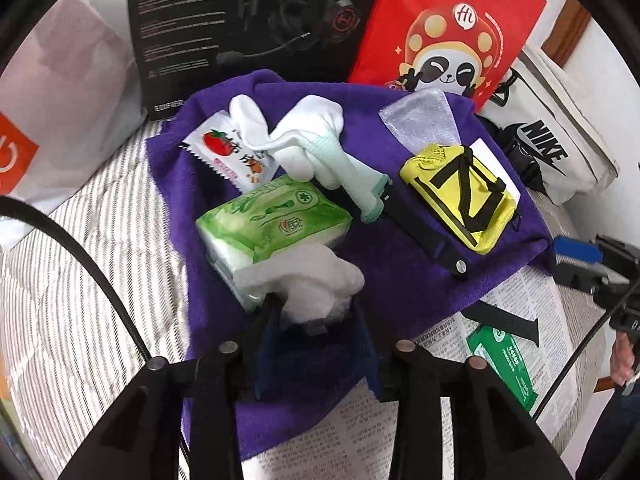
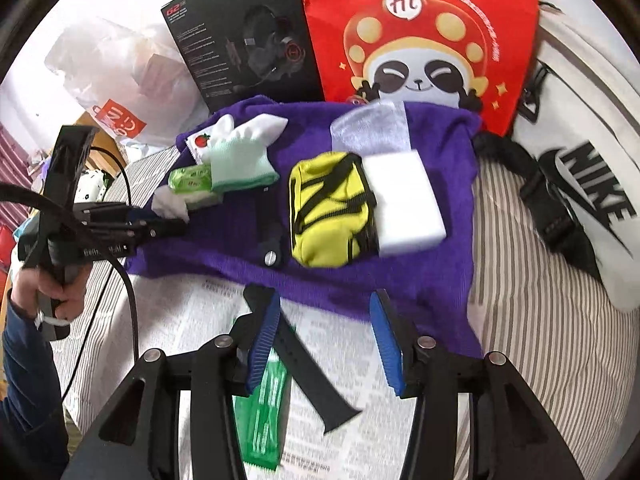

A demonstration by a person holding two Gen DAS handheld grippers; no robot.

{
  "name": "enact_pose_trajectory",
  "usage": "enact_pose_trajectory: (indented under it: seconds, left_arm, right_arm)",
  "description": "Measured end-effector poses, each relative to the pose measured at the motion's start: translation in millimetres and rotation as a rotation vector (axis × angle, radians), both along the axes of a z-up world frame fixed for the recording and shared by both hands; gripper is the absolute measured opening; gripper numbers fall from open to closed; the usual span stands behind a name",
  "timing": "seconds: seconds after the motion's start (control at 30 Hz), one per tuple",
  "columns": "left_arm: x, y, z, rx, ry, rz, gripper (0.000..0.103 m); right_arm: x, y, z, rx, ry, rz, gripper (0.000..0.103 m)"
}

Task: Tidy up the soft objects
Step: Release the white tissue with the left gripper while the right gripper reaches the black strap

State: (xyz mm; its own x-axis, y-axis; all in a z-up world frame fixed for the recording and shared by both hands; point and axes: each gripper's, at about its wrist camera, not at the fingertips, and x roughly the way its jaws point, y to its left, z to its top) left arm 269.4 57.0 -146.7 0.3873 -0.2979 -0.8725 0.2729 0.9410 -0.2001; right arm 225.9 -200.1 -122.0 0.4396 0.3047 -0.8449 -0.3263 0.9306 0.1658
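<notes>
A purple towel (image 1: 400, 272) (image 2: 420, 276) lies on the bed. On it are a green tissue pack (image 1: 272, 220) (image 2: 192, 178), white-and-mint gloves (image 1: 316, 144) (image 2: 244, 152), a tomato snack packet (image 1: 224, 152), a yellow pouch (image 1: 460, 192) (image 2: 332, 216), a white sponge block (image 2: 408, 200) and a grey cloth (image 1: 420, 120) (image 2: 372, 126). My left gripper (image 1: 316, 312) (image 2: 176, 224) is shut on a crumpled white tissue (image 1: 312, 280) (image 2: 170, 204) beside the tissue pack. My right gripper (image 2: 324, 344) is open and empty above the towel's near edge.
A black headset box (image 1: 248, 20) (image 2: 248, 40), a red panda bag (image 1: 452, 32) (image 2: 420, 32) and a white Nike bag (image 1: 552, 148) (image 2: 580, 184) stand behind. A newspaper (image 2: 352, 420), a black watch strap (image 2: 312, 372) and a green sachet (image 2: 264, 412) lie in front.
</notes>
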Motion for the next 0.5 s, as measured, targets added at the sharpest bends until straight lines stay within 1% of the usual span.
enact_pose_trajectory:
  seconds: [0.03, 0.07, 0.13, 0.17, 0.2, 0.3, 0.33, 0.43, 0.5]
  left_arm:
    - [-1, 2, 1, 0.001, 0.002, 0.008, 0.048]
    - [-3, 4, 3, 0.008, 0.0, 0.022, 0.049]
    - [-6, 7, 6, 0.013, -0.004, 0.029, 0.06]
    - [-8, 8, 8, 0.022, -0.01, 0.037, 0.063]
    - [-11, 8, 10, 0.011, -0.007, 0.03, 0.066]
    - [-21, 6, 16, 0.031, -0.025, 0.027, 0.067]
    - [-25, 5, 19, 0.04, -0.029, 0.029, 0.069]
    - [-35, 7, 23, 0.063, -0.036, 0.048, 0.069]
    - [-42, 10, 24, 0.066, -0.037, 0.058, 0.069]
  right_arm:
    - [-3, -1, 0, 0.003, 0.002, -0.001, 0.047]
    - [-7, -2, -1, 0.006, 0.007, -0.001, 0.047]
    - [-13, -2, -4, 0.002, 0.014, 0.004, 0.047]
    - [-16, -2, -6, -0.002, 0.018, 0.008, 0.047]
    - [-19, -1, -8, -0.005, 0.022, 0.011, 0.047]
    - [-27, 3, -16, -0.026, 0.031, 0.029, 0.047]
    - [-30, 5, -20, -0.032, 0.039, 0.04, 0.047]
    - [-31, 11, -33, -0.054, 0.061, 0.061, 0.047]
    - [-33, 16, -41, -0.073, 0.067, 0.081, 0.047]
